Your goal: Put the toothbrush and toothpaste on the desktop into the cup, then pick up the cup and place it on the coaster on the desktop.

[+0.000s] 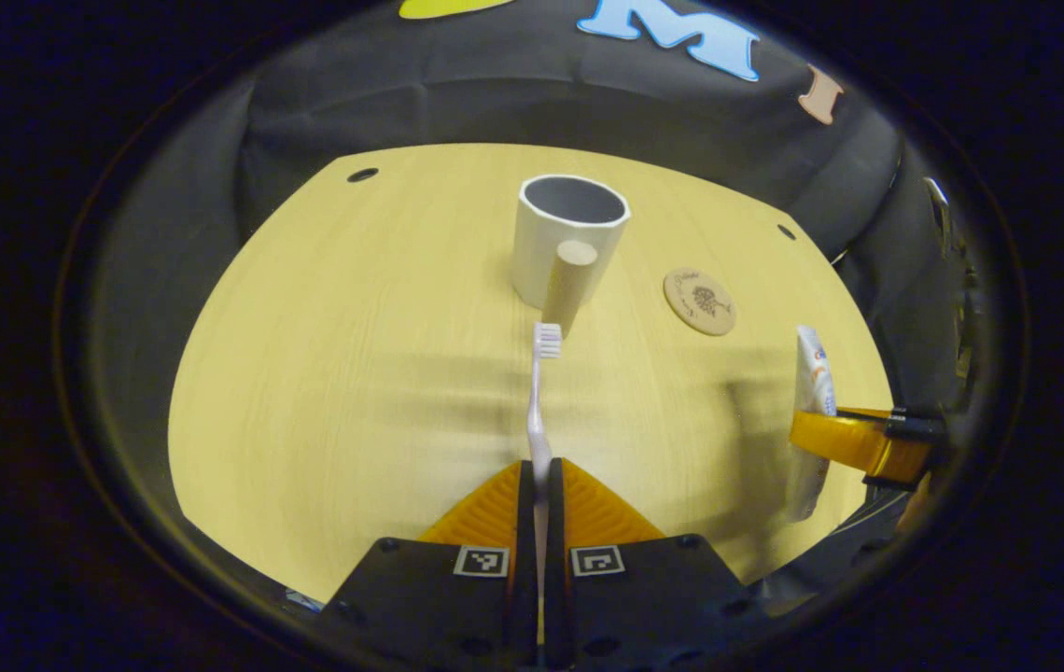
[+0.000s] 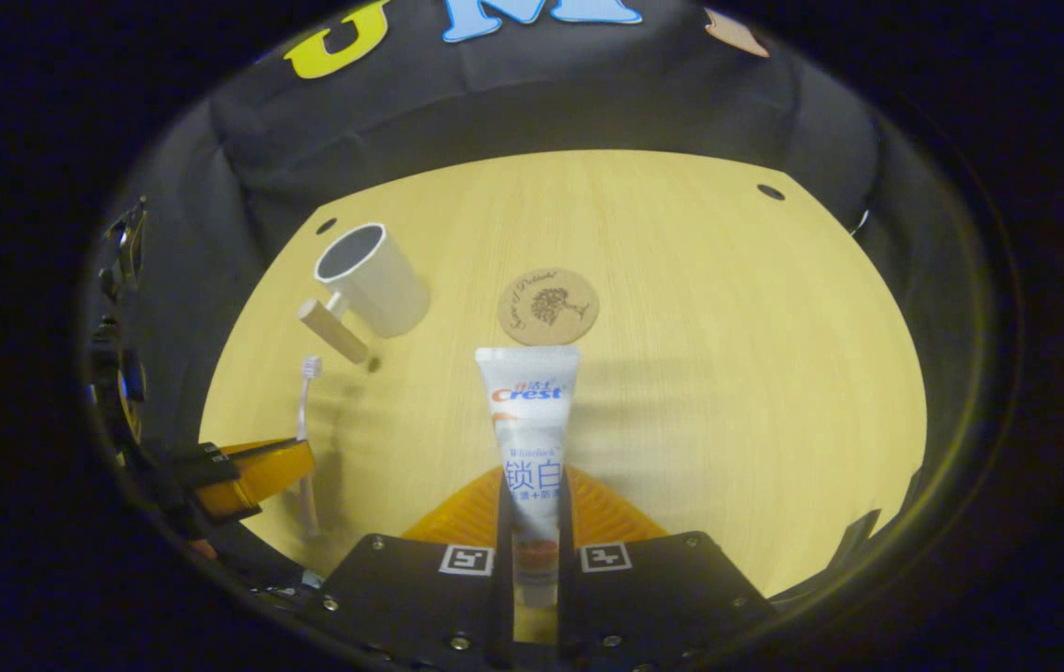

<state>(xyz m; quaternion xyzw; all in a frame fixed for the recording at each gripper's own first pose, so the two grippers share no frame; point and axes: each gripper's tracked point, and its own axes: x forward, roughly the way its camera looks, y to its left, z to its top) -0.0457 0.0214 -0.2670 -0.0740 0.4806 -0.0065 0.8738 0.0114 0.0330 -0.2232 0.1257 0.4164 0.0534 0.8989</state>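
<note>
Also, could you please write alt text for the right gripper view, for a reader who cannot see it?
The right gripper is shut on a toothpaste tube held above a wooden table. Beyond the tube lies a round coaster, with an empty cup to its left. At the left edge, the other gripper holds a toothbrush.

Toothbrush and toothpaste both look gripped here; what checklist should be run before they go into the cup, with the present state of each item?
1. Left gripper shut on toothbrush: ok.
2. Right gripper shut on toothpaste: ok.
3. Cup upright, mouth open, nothing seen inside: ok.
4. Coaster bare, apart from the cup: ok.
5. Toothbrush head lined up with the cup: ok in left gripper view.
6. Room in the cup for both items: cannot tell.
</note>
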